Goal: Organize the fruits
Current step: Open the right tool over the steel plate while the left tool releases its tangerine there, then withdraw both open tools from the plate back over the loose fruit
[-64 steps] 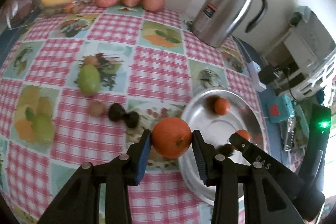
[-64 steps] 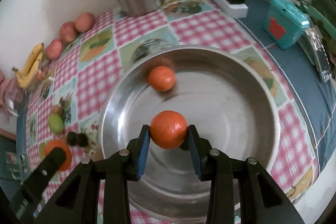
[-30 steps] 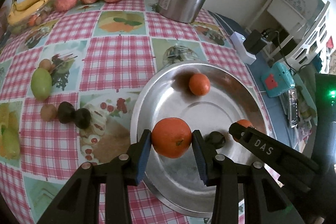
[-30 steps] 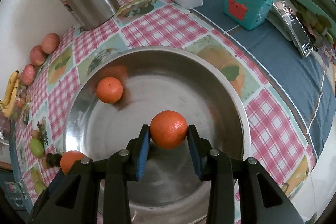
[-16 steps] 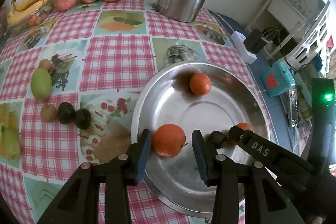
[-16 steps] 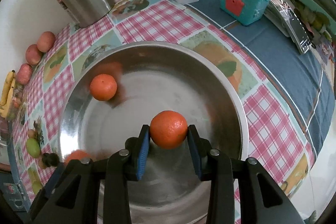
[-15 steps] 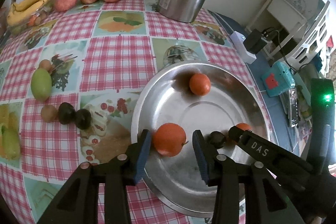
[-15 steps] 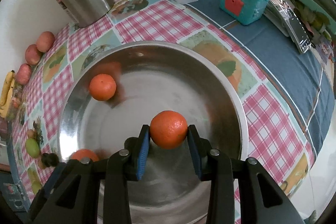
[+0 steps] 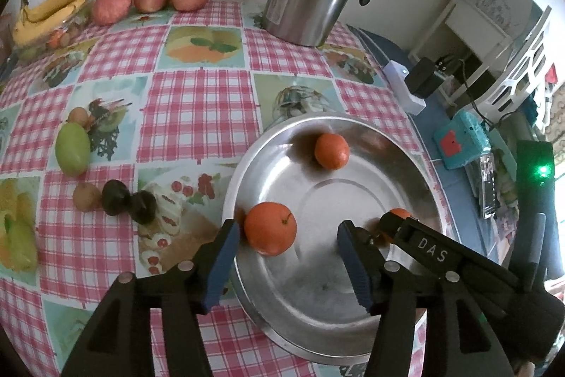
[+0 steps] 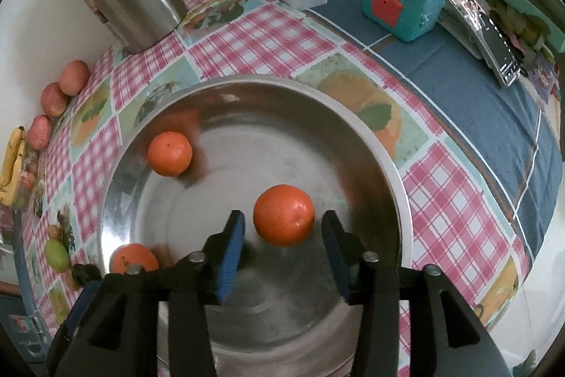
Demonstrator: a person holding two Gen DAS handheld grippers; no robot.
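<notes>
My left gripper [image 9: 286,244] has just been opening; its jaws stand apart and an orange [image 9: 270,228] lies between them, free of both pads, at the near left of the steel bowl [image 9: 353,345]. My right gripper [image 10: 280,248] has also just been opening around a second orange [image 10: 283,215], not pressing it. A third orange [image 10: 170,153] rests at the far left of the bowl.

Three oranges are lying in the round steel dish [image 10: 388,161]; the largest orange [image 9: 270,228] is sitting at the dish's left rim, stem up; a second orange [image 10: 283,215] is resting near the middle; a smaller orange [image 10: 170,153] is lying against the far wall, well apart from both.
</notes>
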